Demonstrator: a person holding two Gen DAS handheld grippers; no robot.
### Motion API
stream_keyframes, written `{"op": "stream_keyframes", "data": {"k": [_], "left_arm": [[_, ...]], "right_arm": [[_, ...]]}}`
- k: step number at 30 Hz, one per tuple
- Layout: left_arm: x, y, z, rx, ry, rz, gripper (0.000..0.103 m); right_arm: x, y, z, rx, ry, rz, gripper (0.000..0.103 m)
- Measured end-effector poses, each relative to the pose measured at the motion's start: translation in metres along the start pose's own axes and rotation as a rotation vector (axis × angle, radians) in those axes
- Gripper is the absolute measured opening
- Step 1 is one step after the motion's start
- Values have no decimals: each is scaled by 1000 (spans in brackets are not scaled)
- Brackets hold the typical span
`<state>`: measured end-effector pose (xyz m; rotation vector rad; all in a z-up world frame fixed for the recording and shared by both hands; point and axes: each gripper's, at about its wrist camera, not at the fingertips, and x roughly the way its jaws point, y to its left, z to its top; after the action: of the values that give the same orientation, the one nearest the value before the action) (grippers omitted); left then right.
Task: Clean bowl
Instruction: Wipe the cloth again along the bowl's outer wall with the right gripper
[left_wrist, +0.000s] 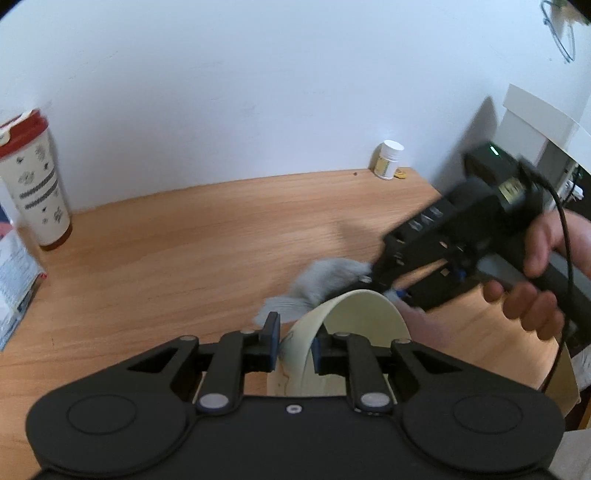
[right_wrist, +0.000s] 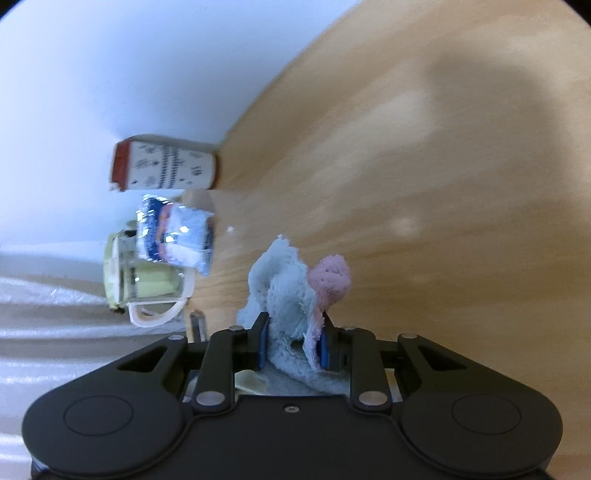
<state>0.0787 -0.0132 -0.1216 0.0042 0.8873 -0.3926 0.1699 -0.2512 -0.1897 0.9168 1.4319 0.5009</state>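
The left tongs (left_wrist: 293, 345) are clamped on the wall of the cream bowl (left_wrist: 364, 314), one finger outside the rim and one inside, holding the bowl tipped on edge near the front of the wooden tabletop (left_wrist: 207, 236), with its opening facing right. To the right and slightly farther back, the right tongs (left_wrist: 380, 282) come in at a slant, gripped by a bare hand (left_wrist: 535, 280), and hold a bunched grey cloth (left_wrist: 325, 280) that sits just beyond the bowl's far rim; whether cloth and rim touch is not clear through the blur. In the right wrist view the right tongs (right_wrist: 291, 345) are closed on the cloth (right_wrist: 284, 291), which shows pale blue towelling with a pink patch and bulges up between the blue pads. That view is rolled sideways, so the tabletop (right_wrist: 406, 166) rises at a slant. A white tumbler with a red lid (left_wrist: 31, 181) stands at the far left by the wall, a crinkled plastic packet (left_wrist: 14, 273) just nearer than it. A small white pill bottle (left_wrist: 388, 159) stands against the far wall to the right. The right wrist view also shows a clear jug with a white handle (right_wrist: 147, 288) beside the packet (right_wrist: 175, 236) and the tumbler (right_wrist: 166, 166).
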Motion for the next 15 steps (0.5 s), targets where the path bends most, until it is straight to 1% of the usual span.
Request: {"op": "stream_keyframes", "data": {"k": [3, 5, 7, 10, 13, 15], "left_arm": [[1, 4, -3, -39, 7, -3, 16], [2, 9, -5, -76, 9, -1, 16], [3, 11, -4, -89, 7, -2, 16], [1, 19, -6, -129, 3, -16, 16], [1, 28, -8, -190, -3, -31, 16], [0, 35, -10, -230, -6, -45, 16]], "right_arm": [[-8, -19, -7, 62, -15, 10, 29], [-11, -28, -13, 87, -18, 1, 29], [-13, -35, -18, 103, -8, -19, 29], [-18, -37, -25, 99, -3, -35, 29], [-24, -37, -29, 101, -25, -13, 29], [-29, -36, -31, 79, -38, -4, 29]]}}
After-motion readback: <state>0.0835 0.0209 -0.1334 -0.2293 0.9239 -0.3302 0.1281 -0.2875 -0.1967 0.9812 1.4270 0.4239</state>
